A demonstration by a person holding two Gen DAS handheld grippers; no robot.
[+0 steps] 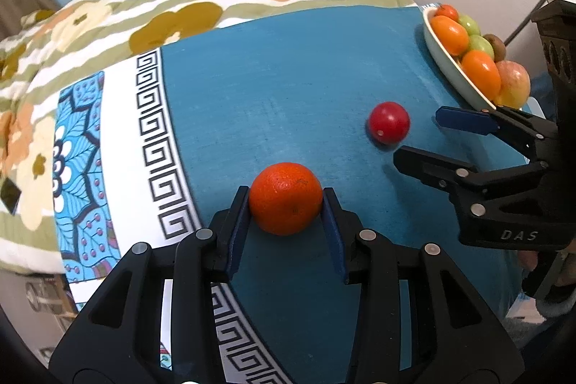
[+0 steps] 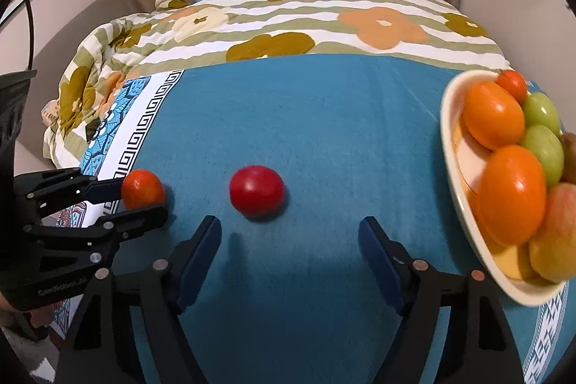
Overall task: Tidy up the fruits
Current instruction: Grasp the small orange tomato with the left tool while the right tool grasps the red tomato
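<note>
A blue cloth (image 2: 324, 132) covers the surface on which everything rests, with a flowered quilt (image 2: 288, 20) lying beyond it. At the right edge a cream plate (image 2: 454, 168) already carries a heap of orange, green and reddish fruits. The left claw (image 1: 286, 204) has its two blue pads against either side of an orange (image 1: 286, 198), gripping it where it sits low on the cloth. The right claw (image 2: 289, 240) is spread wide with nothing between its fingers, and a small red fruit (image 2: 256, 190) lies just ahead of it, apart from both pads. The step in hand looks like gathering the last two loose fruits. Next, the orange probably needs lifting and carrying across to the plate, set into a gap so the pile does not roll, while the right claw would have to advance around the red fruit before closing
</note>
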